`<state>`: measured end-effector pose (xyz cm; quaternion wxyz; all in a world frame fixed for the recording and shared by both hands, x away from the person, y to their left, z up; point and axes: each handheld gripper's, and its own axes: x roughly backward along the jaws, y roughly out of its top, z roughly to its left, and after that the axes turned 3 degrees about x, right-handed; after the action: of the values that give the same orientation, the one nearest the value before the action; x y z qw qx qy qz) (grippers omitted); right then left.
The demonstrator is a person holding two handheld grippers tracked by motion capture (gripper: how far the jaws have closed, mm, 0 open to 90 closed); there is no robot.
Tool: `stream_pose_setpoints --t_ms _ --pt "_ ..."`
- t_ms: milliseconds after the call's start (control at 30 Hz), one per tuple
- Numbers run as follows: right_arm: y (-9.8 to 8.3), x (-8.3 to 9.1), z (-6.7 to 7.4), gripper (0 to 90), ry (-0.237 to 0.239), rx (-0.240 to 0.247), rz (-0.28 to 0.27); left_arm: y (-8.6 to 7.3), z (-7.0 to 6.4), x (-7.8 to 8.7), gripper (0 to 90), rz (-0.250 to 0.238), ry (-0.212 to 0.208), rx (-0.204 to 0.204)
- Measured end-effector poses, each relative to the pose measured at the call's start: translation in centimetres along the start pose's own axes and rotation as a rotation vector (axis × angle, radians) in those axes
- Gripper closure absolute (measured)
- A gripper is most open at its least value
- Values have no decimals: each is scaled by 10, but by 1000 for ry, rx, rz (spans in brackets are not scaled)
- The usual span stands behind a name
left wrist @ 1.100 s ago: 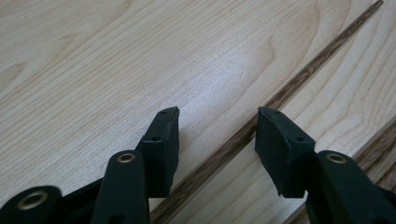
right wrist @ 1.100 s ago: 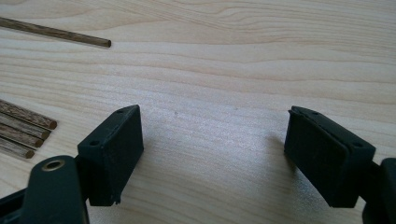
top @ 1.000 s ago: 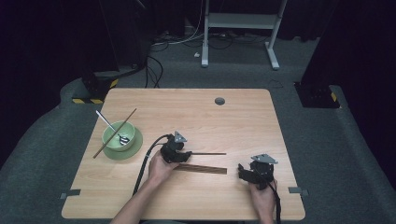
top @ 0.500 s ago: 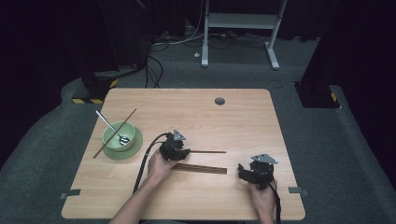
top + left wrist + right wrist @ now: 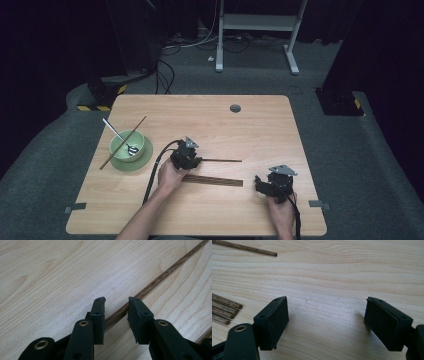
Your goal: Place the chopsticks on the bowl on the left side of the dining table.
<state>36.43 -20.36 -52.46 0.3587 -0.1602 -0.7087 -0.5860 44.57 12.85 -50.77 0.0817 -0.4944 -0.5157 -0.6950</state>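
Note:
A single dark wooden chopstick [image 5: 222, 160] lies on the table, and in the left gripper view this chopstick [image 5: 160, 277] runs between the jaws. My left gripper [image 5: 197, 161] sits low over its left end. Its jaws [image 5: 116, 300] have just been closing around the stick, which lies by the left pad [image 5: 98, 312] with a gap still at the right pad. A bundle of several chopsticks [image 5: 212, 180] lies just below it. My right gripper [image 5: 260, 184] rests at the bundle's right end, jaws wide open [image 5: 325, 312] over bare wood, with the bundle's tips [image 5: 223, 308] at its left.
A green bowl [image 5: 116, 150] on a green saucer stands at the table's left, holding a metal spoon [image 5: 117, 135], with another chopstick [image 5: 111, 156] lying across its rim. A round cable hole [image 5: 235, 108] is near the far edge.

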Motion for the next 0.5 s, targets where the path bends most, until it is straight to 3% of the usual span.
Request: stream_pose_setpoints --t_ms 500 --pt "0 0 0 190 0 4 -1 2 5 -1 727 3 -1 -2"
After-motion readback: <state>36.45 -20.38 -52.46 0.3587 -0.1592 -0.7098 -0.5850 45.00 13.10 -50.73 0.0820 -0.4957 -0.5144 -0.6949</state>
